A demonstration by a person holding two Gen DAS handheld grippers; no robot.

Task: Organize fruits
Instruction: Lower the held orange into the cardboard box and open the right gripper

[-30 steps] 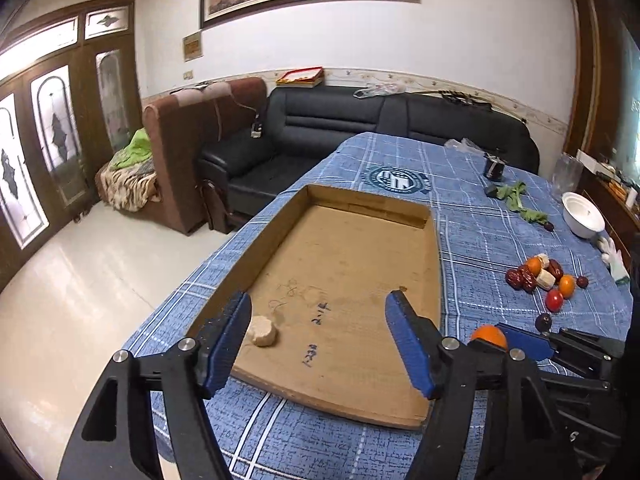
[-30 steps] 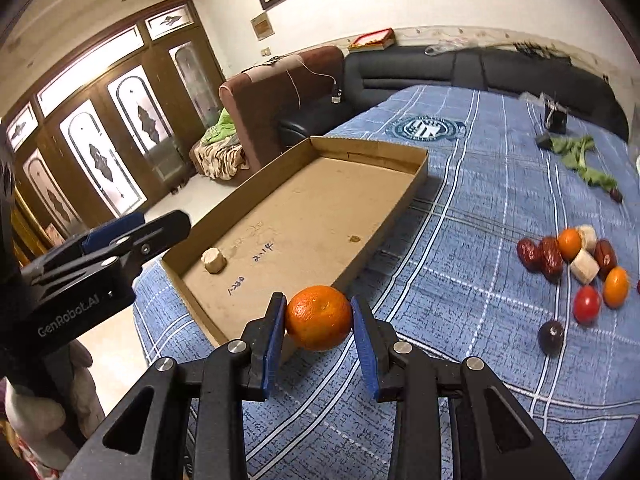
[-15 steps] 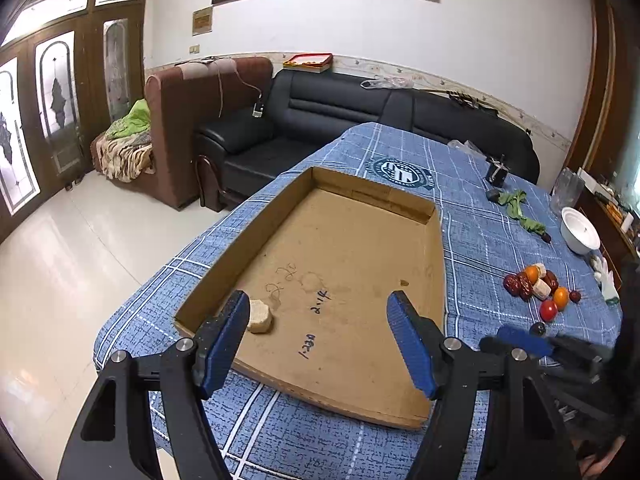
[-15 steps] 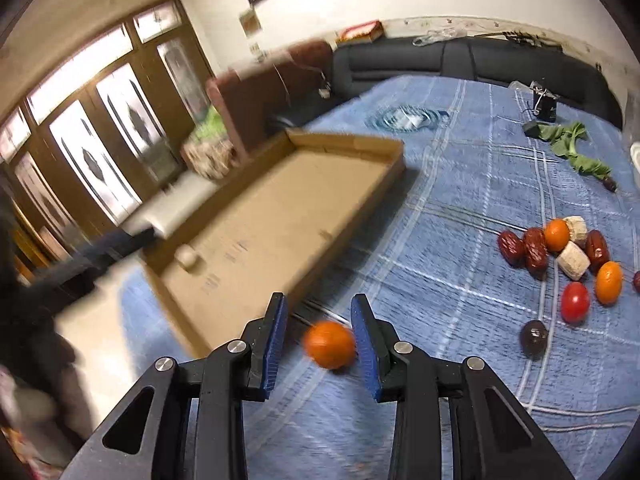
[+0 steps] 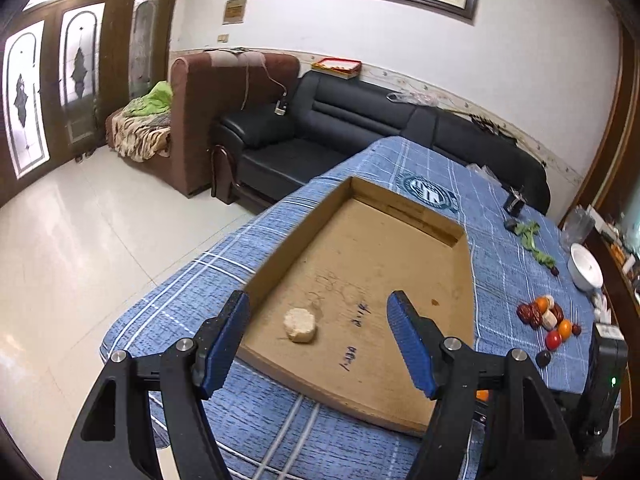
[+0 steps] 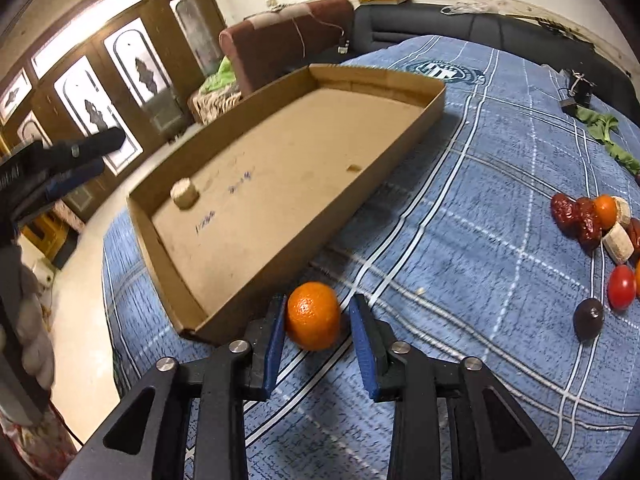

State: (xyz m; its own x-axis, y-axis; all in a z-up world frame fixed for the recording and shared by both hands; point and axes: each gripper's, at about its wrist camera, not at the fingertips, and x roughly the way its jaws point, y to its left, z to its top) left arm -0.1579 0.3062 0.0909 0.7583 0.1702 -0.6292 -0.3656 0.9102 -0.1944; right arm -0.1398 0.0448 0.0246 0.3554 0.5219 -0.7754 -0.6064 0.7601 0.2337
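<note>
Cloth in blue check covers your counter (image 6: pixel 460 240), and the shallow cardboard tray (image 6: pixel 360 76) lies upper left of centre on it. Your left tool (image 5: pixel 318 300) hangs released and empty over the tray's near end. Your right tool (image 6: pixel 318 300) has just been closing, yet it grips nothing: the orange (image 6: pixel 313 316) rests on the cloth between its tips, low in the frame, just outside the tray's near corner. A pale round piece (image 5: pixel 300 325) sits inside the tray. Small fruits (image 6: pixel 596 220) cluster at right.
</note>
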